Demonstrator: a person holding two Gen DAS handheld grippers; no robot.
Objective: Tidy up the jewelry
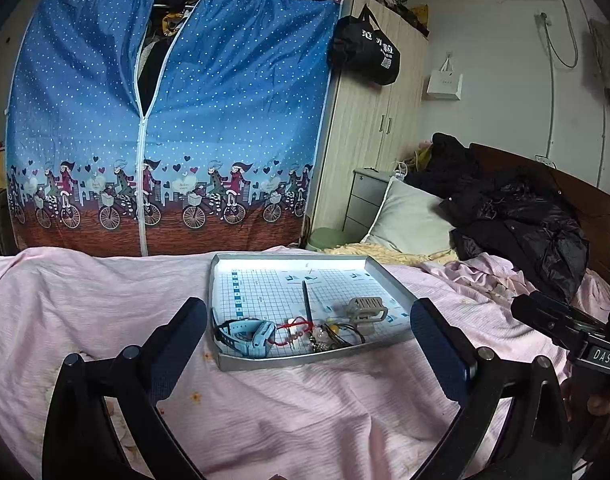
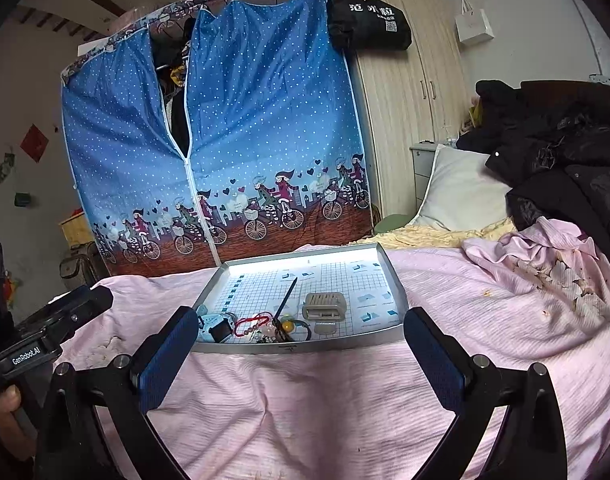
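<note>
Both grippers hang above a pink bedsheet (image 1: 105,300), just short of the near edge of a shallow metal tray (image 1: 289,258) that lies on the bed. The left gripper (image 1: 309,340) has its two blue-padded fingers (image 1: 173,356) spread wide and holds nothing; it points at the tray's near edge, with the tray seen between its fingers. The right gripper (image 2: 301,354) is likewise wide apart and empty, level and aimed straight at the tray's near rim. The two tools sit side by side, near each other: the right one's body shows at the far right of the left view, and the left one's body, with part of a hand (image 2: 7,404) around its handle, shows at the lower left of the right view. The jewelry lies bunched in the tray's near part: a light blue watch (image 1: 245,334) at the near left corner, a red cord bracelet (image 1: 295,326) with pale beads just right of it, a tangle of small pieces with a yellow bead in the middle, and a grey hair claw clip (image 1: 367,310) to the right. A thin dark stick (image 1: 306,300) runs from the tangle toward the far side. Beyond the bed stands a blue fabric wardrobe (image 1: 225,100).
</note>
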